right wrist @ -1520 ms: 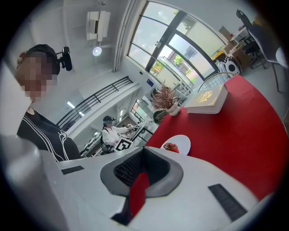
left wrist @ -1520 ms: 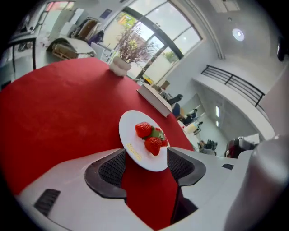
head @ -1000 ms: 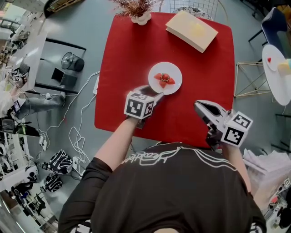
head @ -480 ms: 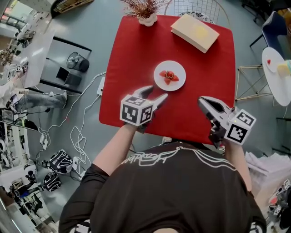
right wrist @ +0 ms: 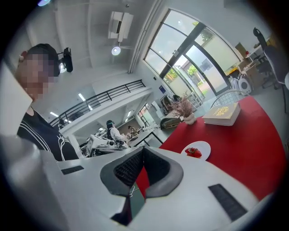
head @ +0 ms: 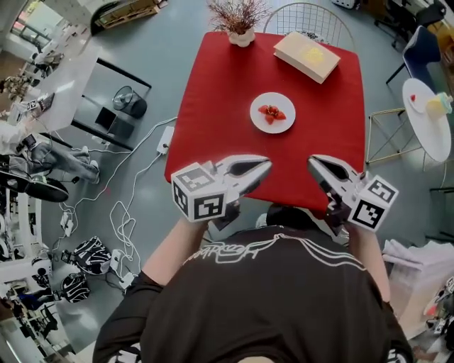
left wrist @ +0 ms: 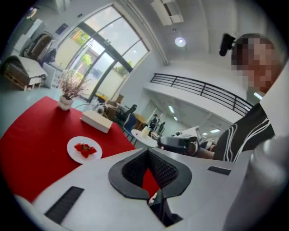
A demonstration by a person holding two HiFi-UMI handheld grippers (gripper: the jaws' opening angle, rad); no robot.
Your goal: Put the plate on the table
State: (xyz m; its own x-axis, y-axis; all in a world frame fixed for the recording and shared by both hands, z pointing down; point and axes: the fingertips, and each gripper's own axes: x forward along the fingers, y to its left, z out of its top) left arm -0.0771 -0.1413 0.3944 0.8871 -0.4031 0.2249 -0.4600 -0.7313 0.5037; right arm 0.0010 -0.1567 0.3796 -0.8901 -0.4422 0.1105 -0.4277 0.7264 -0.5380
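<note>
A white plate with red strawberry pieces rests on the red table, near its middle. It also shows as the plate in the left gripper view and the plate in the right gripper view. My left gripper hovers at the table's near edge, well short of the plate. Its jaws are closing, the tips meet, and nothing is between them. My right gripper is level with it on the right, shut and empty. Neither gripper touches the plate.
A cream book lies at the table's far right corner and a vase of dried twigs stands at the far edge. A wire chair stands behind the table. A small round table is off to the right. Cables trail on the floor at left.
The left gripper drew back from the plate's rim toward the person, and its spread jaws came together. The right gripper stayed near the table's front edge. The plate stays on the table.
</note>
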